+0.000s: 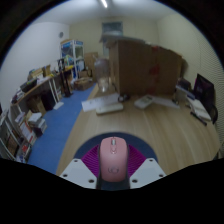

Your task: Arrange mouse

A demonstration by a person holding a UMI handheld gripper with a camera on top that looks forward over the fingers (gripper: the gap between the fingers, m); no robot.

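Observation:
A pink computer mouse [112, 158] sits between my two fingers, its scroll wheel pointing away from me. The magenta pads [92, 160] press against both of its sides. My gripper [112, 172] is shut on the mouse and holds it up above a wooden floor [150, 125]. The white finger bodies [78, 175] show at either side of the mouse.
A room lies ahead. Large cardboard boxes [143, 65] stand at the back. A blue mat [62, 125] covers the floor on the left, with shelves and clutter [35, 100] along the left wall. Papers [103, 102] lie on the floor. A chair and items [203, 98] stand on the right.

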